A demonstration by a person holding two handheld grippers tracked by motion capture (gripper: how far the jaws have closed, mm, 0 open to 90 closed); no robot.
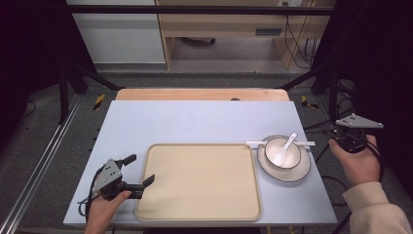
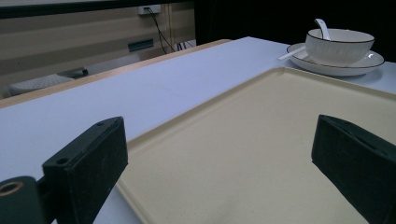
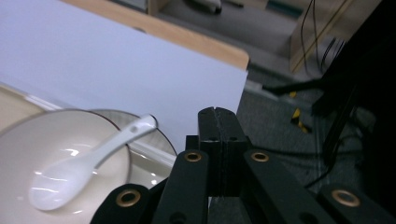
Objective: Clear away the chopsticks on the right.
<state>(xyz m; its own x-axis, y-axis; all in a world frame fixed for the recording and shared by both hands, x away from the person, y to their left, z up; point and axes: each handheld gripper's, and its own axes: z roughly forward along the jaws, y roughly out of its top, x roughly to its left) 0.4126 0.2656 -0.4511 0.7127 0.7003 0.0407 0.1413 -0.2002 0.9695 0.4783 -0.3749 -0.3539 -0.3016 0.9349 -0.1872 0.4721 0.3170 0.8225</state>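
With my right claw (image 3: 217, 126) pinched together on nothing off the tabletop's (image 1: 195, 119) right edge, I should ease my wide-open, empty left claw (image 1: 141, 171) squarely onto the tray's (image 1: 198, 181) near-left rim before squeezing.

No text, label, brand, number or sign can be read on the tray (image 1: 198, 181), the bowl (image 1: 282, 152) beside it, or elsewhere.
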